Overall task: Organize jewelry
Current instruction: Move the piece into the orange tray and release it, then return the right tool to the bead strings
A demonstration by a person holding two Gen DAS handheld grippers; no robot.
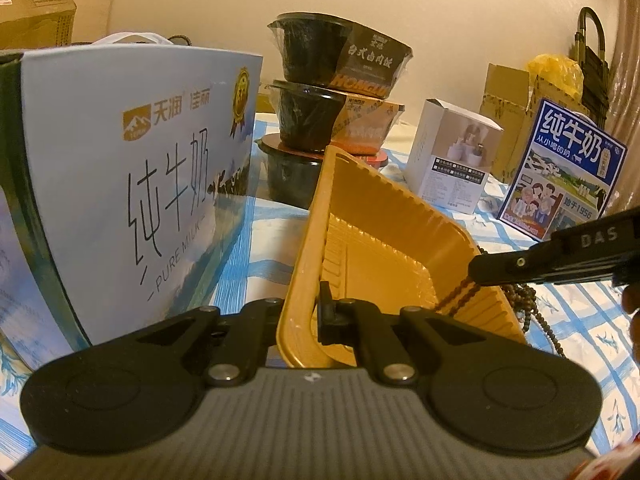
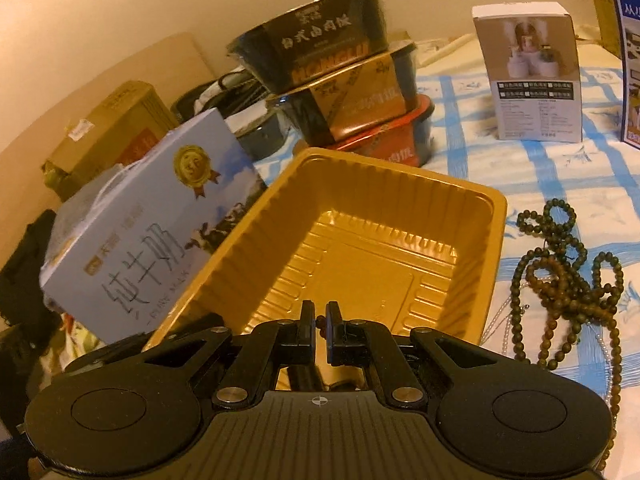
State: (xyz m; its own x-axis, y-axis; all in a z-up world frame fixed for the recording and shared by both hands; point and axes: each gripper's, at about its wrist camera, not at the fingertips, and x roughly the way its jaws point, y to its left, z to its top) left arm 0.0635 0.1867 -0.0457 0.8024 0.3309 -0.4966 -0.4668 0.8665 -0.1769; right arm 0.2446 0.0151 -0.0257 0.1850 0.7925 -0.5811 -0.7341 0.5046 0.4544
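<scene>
two grippers in view, both clenched. left gripper [image 1: 310, 312] pinches the near rim of a gold plastic tray [image 1: 384, 248], one finger outside the wall and one inside; the tray is tilted up off the blue-checked tablecloth [image 1: 592, 320] on that side. right gripper [image 2: 319, 322] is closed on a strand of brown beads [image 2: 319, 323], a bead or two showing between the blue pads, and sits over the tray's near edge [image 2: 400, 264]. in the left wrist view the same right gripper [image 1: 478, 276] comes in from the right side, with the strand [image 1: 460, 298] hanging from its tip across the tray's right rim.

more beads: a tangled heap of dark green and brown strands [image 2: 560, 280] lies on the cloth just beside the tray's right wall, with a thin string of small pale beads [image 2: 500, 316] mixed in. number of strands cannot be told.

count of other things on the table: one tray; three stacked meal bowls [image 2: 340, 68] behind it; one large pale-blue milk carton [image 2: 140, 232] at the tray's left; one small white box [image 2: 532, 76] toward the far right; one blue milk box [image 1: 560, 172] at the right edge. cardboard boxes [image 1: 36, 12] at the back.
</scene>
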